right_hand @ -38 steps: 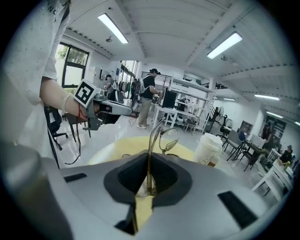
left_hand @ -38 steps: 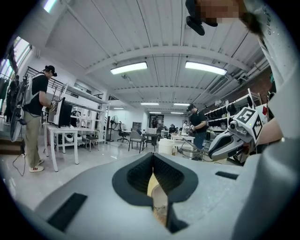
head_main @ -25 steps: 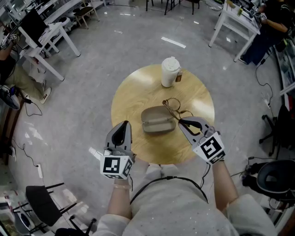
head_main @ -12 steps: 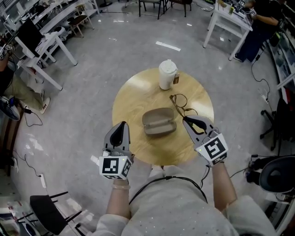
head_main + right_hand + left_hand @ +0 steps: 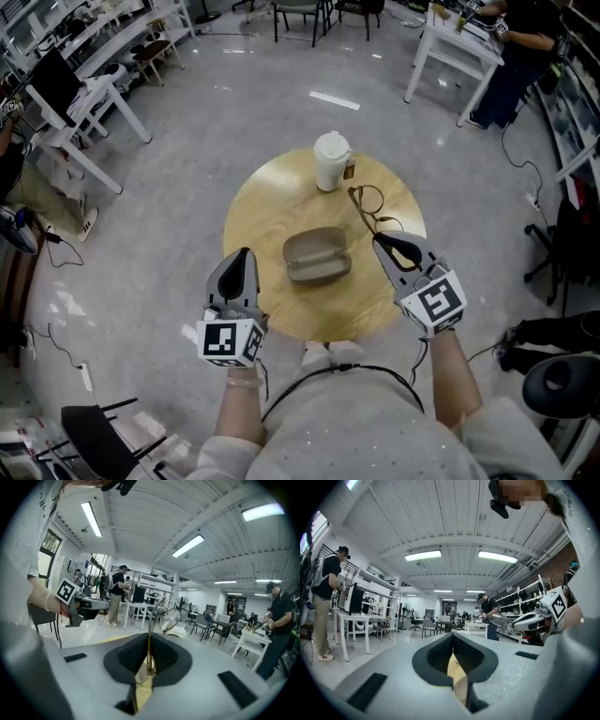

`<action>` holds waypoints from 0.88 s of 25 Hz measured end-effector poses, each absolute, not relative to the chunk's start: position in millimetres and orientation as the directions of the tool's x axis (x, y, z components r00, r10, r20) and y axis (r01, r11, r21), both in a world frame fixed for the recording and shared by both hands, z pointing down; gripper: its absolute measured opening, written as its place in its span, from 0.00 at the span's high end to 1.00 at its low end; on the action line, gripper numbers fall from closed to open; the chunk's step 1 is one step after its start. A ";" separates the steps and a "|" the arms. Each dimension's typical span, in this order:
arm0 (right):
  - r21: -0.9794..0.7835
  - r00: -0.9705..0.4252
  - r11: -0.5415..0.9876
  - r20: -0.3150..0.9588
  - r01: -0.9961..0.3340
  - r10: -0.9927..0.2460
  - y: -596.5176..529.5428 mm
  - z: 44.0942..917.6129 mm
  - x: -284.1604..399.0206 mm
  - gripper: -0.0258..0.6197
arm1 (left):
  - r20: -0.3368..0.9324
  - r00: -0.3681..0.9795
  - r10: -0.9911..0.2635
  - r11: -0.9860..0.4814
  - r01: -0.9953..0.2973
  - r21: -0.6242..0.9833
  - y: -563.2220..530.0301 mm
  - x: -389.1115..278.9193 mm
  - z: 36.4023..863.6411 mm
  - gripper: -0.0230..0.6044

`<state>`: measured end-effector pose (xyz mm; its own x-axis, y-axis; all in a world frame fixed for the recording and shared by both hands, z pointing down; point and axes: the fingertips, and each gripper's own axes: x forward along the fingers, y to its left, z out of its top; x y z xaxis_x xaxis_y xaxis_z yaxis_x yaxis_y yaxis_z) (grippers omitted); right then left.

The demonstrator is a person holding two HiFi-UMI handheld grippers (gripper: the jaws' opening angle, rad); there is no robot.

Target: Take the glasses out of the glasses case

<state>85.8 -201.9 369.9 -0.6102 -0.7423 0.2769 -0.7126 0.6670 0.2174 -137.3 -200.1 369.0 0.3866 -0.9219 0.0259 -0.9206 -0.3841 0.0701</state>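
Note:
A grey-brown glasses case (image 5: 317,255) lies closed on the round wooden table (image 5: 272,197). The thin wire-framed glasses (image 5: 366,200) hang in the air to its right, between the case and the cup. My right gripper (image 5: 380,240) is shut on one temple arm. In the right gripper view the arm (image 5: 149,634) runs up through my right gripper (image 5: 149,641), with a lens (image 5: 169,619) beyond the tips. My left gripper (image 5: 244,255) hovers off the table's near left edge, shut on nothing; the left gripper view shows my left gripper (image 5: 452,639) with only table wood in the slit.
A white lidded cup (image 5: 330,161) stands at the table's far side. White work tables stand at the far left (image 5: 94,84) and far right (image 5: 450,37), with a person (image 5: 525,37) beside the latter. An office chair (image 5: 562,375) is at the near right.
Both grippers have risen slightly. The right one has carried the glasses away from the case, farther towards the table's far right.

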 end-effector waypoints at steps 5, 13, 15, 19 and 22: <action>0.208 -0.607 0.658 0.261 -0.724 -0.751 -204.0 360.3 91.8 0.92 | 0.013 0.370 -0.929 -0.369 -0.927 0.060 -199.6 -137.6 359.0 0.96; 0.216 -0.616 0.656 0.226 -0.724 -0.754 -208.8 348.7 94.5 0.92 | -0.007 0.337 -0.942 -0.337 -0.941 0.044 -199.3 -139.9 347.6 0.96; 0.210 -0.617 0.653 0.216 -0.728 -0.757 -209.1 346.1 96.1 0.92 | -0.015 0.329 -0.944 -0.329 -0.943 0.042 -198.3 -140.8 344.2 0.96; 0.208 -0.619 0.650 0.200 -0.731 -0.760 -211.7 340.5 97.6 0.92 | -0.025 0.312 -0.950 -0.312 -0.949 0.040 -197.4 -143.0 337.5 0.96; 0.202 -0.618 0.646 0.188 -0.736 -0.763 -214.3 337.9 98.9 0.92 | -0.029 0.298 -0.954 -0.299 -0.953 0.036 -196.1 -145.0 336.6 0.96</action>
<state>98.9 -214.3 337.9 -0.6179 -0.7634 0.1882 -0.7363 0.6458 0.2021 -145.0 -196.1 336.6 0.2983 -0.9540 -0.0292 -0.9535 -0.2992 0.0364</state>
